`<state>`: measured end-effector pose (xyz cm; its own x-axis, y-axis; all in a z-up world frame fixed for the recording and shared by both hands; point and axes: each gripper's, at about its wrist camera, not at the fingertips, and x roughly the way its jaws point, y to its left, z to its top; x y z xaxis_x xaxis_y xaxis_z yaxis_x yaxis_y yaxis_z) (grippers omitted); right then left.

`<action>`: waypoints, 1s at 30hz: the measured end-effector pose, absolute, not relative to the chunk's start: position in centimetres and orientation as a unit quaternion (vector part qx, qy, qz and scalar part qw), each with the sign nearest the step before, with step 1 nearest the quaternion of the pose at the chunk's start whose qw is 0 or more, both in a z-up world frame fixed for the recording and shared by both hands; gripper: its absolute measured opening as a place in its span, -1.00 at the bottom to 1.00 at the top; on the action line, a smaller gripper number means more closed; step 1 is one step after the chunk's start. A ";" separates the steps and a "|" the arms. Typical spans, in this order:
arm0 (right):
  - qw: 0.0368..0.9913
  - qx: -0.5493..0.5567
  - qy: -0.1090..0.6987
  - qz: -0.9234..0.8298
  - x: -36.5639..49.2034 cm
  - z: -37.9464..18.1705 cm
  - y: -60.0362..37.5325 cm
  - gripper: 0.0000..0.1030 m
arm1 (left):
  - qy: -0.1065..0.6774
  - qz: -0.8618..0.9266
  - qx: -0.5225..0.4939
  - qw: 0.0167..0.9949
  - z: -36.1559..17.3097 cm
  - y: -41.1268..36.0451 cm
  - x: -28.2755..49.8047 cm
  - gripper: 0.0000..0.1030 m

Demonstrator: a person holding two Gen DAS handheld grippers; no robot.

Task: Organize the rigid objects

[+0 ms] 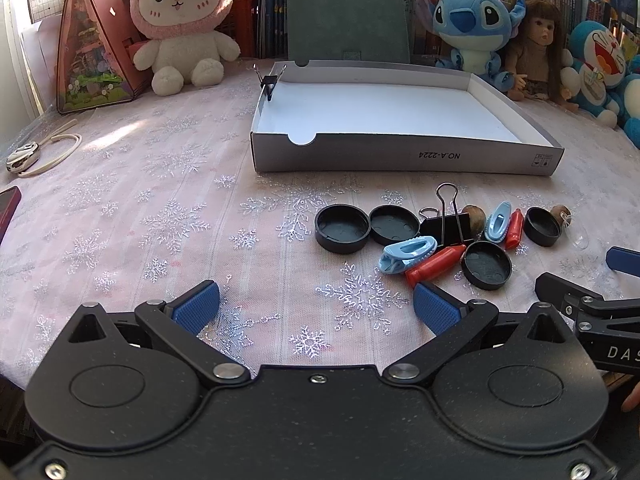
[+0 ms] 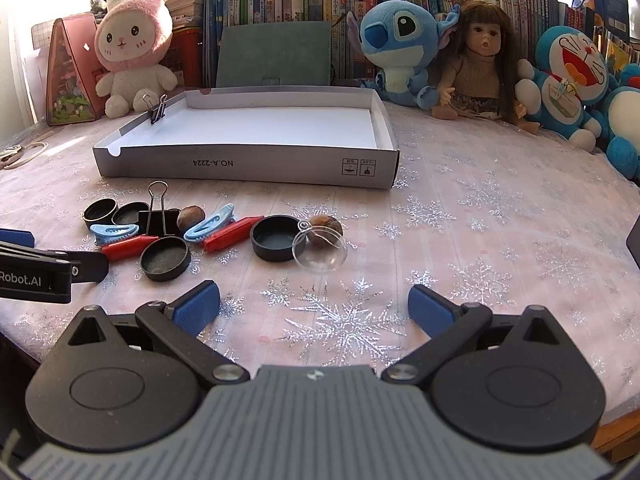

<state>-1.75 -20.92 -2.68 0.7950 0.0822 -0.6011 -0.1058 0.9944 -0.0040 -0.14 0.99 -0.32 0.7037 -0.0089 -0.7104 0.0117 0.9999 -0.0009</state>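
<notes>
A pile of small rigid objects lies in front of a shallow grey box (image 1: 400,156) (image 2: 248,168): black round caps (image 1: 342,229) (image 2: 278,238), a large black binder clip (image 1: 446,222) (image 2: 160,216), blue clips (image 1: 408,254) (image 2: 210,222), red cylinders (image 1: 436,265) (image 2: 234,236), walnuts (image 2: 191,216) and a clear dome (image 2: 320,252). A small binder clip (image 1: 270,80) (image 2: 156,110) is clamped on the box's left wall. My left gripper (image 1: 316,306) is open and empty, just short of the pile. My right gripper (image 2: 314,306) is open and empty, right of the pile.
Plush toys (image 2: 132,48), a doll (image 2: 480,60) and books line the back of the snowflake tablecloth (image 1: 160,220). A pink triangular case (image 1: 92,44) stands at the back left. A cord with a metal piece (image 1: 24,158) lies at the left.
</notes>
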 end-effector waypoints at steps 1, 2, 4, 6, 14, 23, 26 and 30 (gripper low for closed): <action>0.948 -0.019 0.313 0.051 -1.8 -2.8 -21.0 1.00 | 0.384 -0.007 0.003 0.923 -0.3 1.1 -0.2 1.00; 0.949 -0.019 0.311 0.051 -1.8 -2.8 -20.9 1.00 | 0.382 -0.009 0.004 0.924 -0.3 1.2 -0.2 1.00; 0.950 -0.019 0.306 0.050 -1.8 -3.0 -20.7 1.00 | 0.379 -0.010 0.005 0.925 -0.4 1.1 -0.3 1.00; 0.954 -0.016 0.295 0.053 -1.9 -3.3 -20.8 1.00 | 0.376 -0.010 0.006 0.926 -0.5 1.1 -0.4 1.00; 0.953 -0.016 0.290 0.081 -1.5 -3.3 -21.0 1.00 | 0.373 -0.027 -0.004 0.928 -0.1 1.3 -1.0 0.83; 0.966 -0.018 0.244 0.087 -2.2 -2.0 -21.3 0.80 | 0.349 -0.095 -0.014 0.932 1.0 0.7 -2.5 -0.11; 0.969 -0.030 0.233 0.081 -2.3 -1.6 -21.3 0.62 | 0.346 -0.114 -0.023 0.931 1.4 0.4 -2.5 -0.32; 0.967 -0.032 0.242 0.077 -2.1 -1.7 -21.5 0.19 | 0.345 -0.137 -0.019 0.928 1.5 -0.6 -2.3 -0.51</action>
<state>-2.08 -21.51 -1.65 0.8711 0.1336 -0.4726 -0.1641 0.9862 -0.0238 -2.26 -0.59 1.52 0.7246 -0.2674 -0.6352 0.2415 0.9617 -0.1295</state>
